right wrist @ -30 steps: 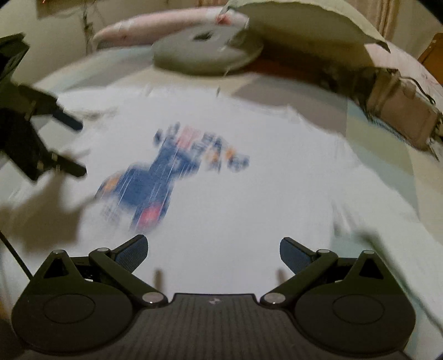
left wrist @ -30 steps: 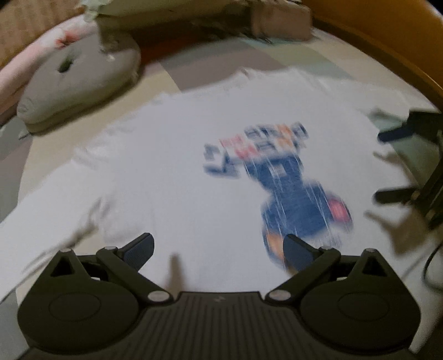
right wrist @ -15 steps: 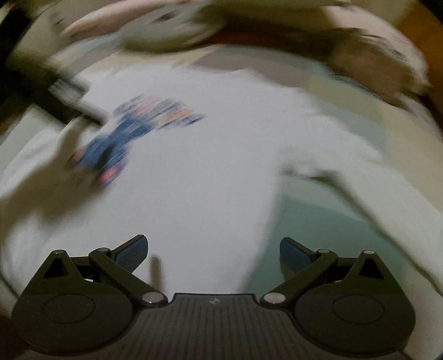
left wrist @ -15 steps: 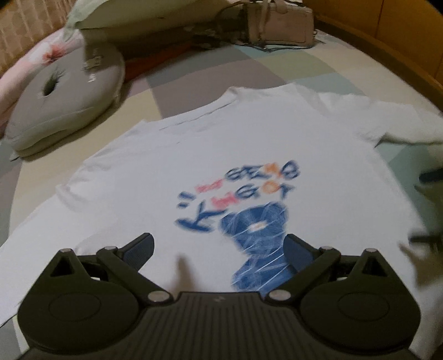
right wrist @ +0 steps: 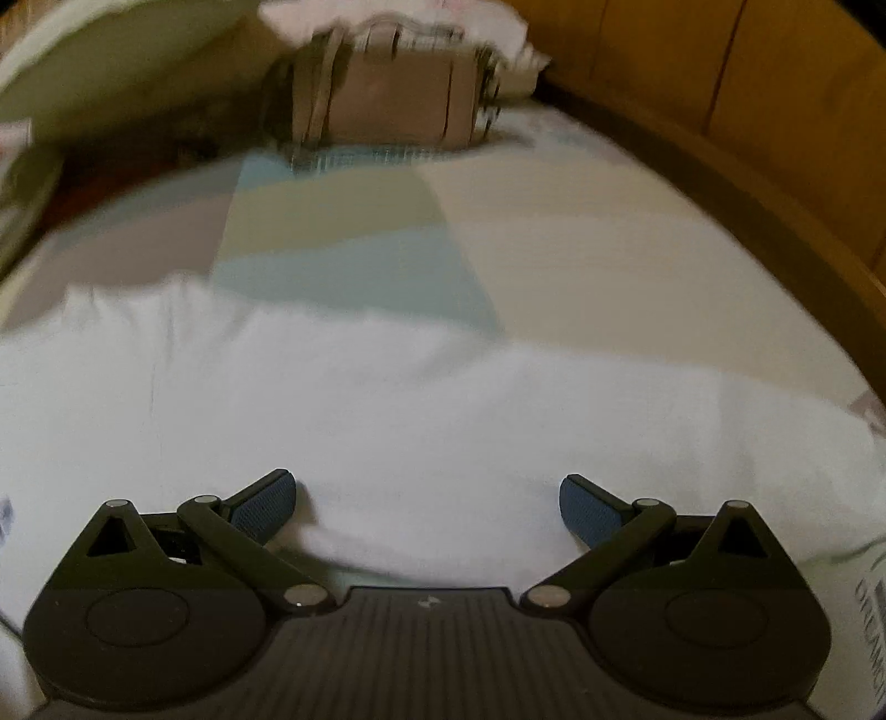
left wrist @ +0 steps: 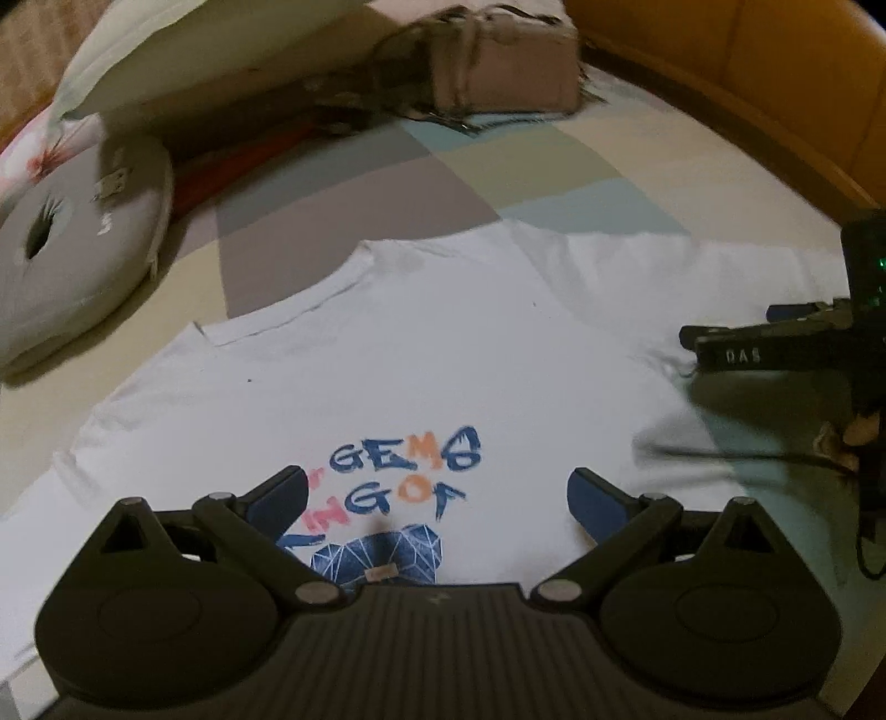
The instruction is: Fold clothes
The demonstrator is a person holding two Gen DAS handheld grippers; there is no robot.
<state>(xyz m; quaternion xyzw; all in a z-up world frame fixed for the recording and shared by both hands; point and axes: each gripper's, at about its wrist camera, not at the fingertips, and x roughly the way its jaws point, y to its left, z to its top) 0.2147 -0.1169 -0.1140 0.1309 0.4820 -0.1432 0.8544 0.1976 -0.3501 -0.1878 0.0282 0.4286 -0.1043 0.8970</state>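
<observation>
White cotton fills most of both views: a long-sleeved T-shirt lies spread flat, print side up, on a bed sheet patterned in blocks of grey, beige, pale blue and cream. Its neckline points toward the far end of the bed, and its chest bears blue, pink and orange lettering above a blue faceted graphic.

In the left wrist view, the left gripper hangs over the printed chest with its jaws spread wide and nothing between its blue pads. The right gripper enters from the right edge of that view, low over the place where the shirt's sleeve meets its body; its side carries small white letters, and part of a hand shows behind it.

The right wrist view shows the right gripper's fingers likewise wide apart, gripping nothing, with the white sleeve stretched across the sheet in front of them toward the bed's right edge. Whether the fingertips touch the cloth cannot be told.

At the far end of the bed rests a taupe handbag, blurred. A grey round cushion with a centre hole lies near the far left corner, beside a pale pillow and a floral fabric. A wooden bed frame curves along the right side.
</observation>
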